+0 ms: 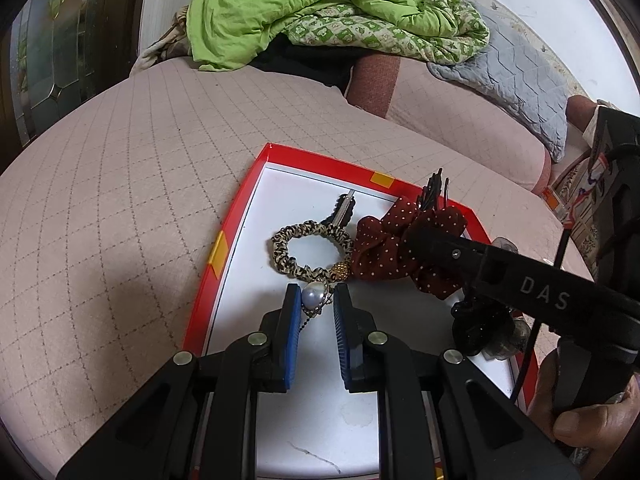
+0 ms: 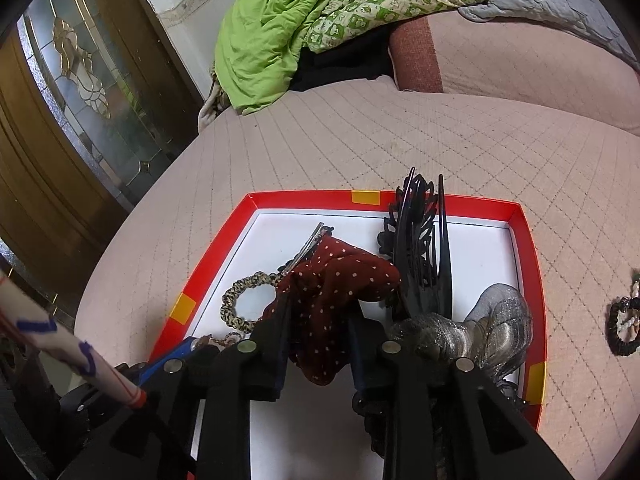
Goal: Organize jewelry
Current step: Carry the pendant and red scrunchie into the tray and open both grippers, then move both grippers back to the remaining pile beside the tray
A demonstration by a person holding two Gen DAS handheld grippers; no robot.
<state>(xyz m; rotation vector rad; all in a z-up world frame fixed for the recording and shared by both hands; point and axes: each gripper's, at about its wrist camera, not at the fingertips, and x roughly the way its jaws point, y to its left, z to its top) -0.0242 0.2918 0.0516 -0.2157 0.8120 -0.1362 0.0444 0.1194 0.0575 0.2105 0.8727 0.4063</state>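
Pink quilted bed cover (image 1: 120,184) is what everything sits on, with a green blanket (image 2: 280,20) bunched up at its far edge. On it is a shallow red box lid (image 1: 208,272) with a white floor, and that's where the hair stuff is piled. Biggest piece is the dark red polka-dot scrunchie (image 2: 332,280) around the middle of the lid, then a black comb (image 2: 416,248) toward the far edge, a grey glittery bow (image 2: 496,320) by the right edge, and a leopard-print hair tie (image 1: 312,252) on the left half with a gold bead and a pearl charm (image 1: 314,296) on a little chain. One more black beaded tie (image 2: 624,324) lies off the lid to the right. Left gripper (image 1: 316,300) is partly open with the pearl sitting right between the blue pads, nothing pinched yet as far as I can see. Right gripper (image 2: 320,320) is also open, jaws either side of the red scrunchie, not clamped. If it were me I'd close the left one gently on the pearl or chain, not the elastic, and lift straight up so the scrunchie next to it doesn't drag along.
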